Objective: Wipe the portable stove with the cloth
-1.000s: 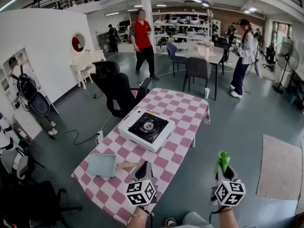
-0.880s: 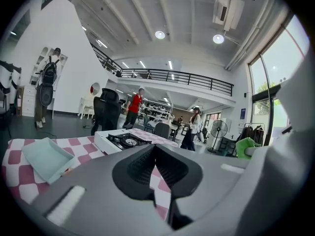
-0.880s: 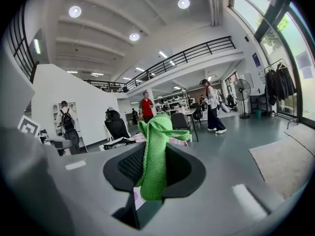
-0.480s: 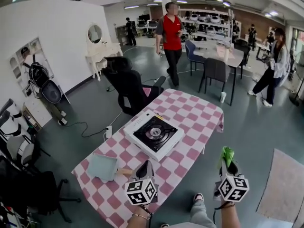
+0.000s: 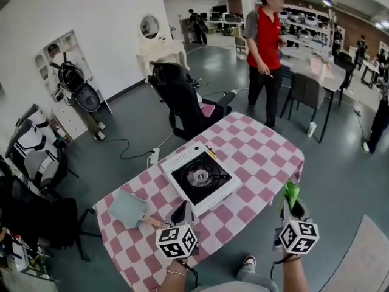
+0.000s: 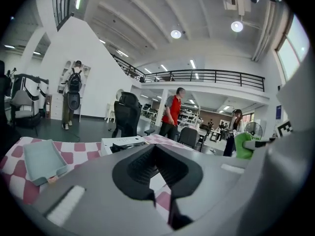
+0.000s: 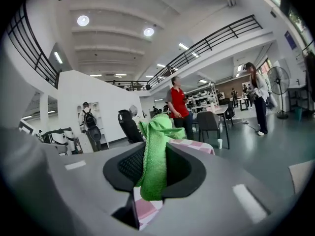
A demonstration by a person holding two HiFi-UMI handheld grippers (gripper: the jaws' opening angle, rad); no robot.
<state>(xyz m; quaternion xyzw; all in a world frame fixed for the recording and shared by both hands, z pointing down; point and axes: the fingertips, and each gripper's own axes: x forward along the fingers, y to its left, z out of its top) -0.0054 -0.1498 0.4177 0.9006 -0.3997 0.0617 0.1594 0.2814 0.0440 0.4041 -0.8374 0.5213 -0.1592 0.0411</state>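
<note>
Head view high, steeply down on stove [image 5: 200, 178] and table [image 5: 267, 151], both gripper views low by its near end, facing level along it, all share person in red [image 5: 265, 35].

Bright, even indoor light, mostly from round ceiling lamps [image 6: 176, 34] & strip lights overhead. Shadows weak & soft. Pale sheen on the grey floor [image 5: 213, 62] far back, small glint on the stove [image 5: 199, 176] burner, no harsh glare. Head view: strong fisheye, walls & desk [image 5: 261, 148] edges bend twd the frame edges. Both gripper views: round pic w/ black corners. Left gripper [image 6: 155, 154] & right gripper [image 7: 153, 149] bodies sit close to the lens & look soft. Cloth [image 7: 156, 132] fairly sharp, vivid green.
</note>
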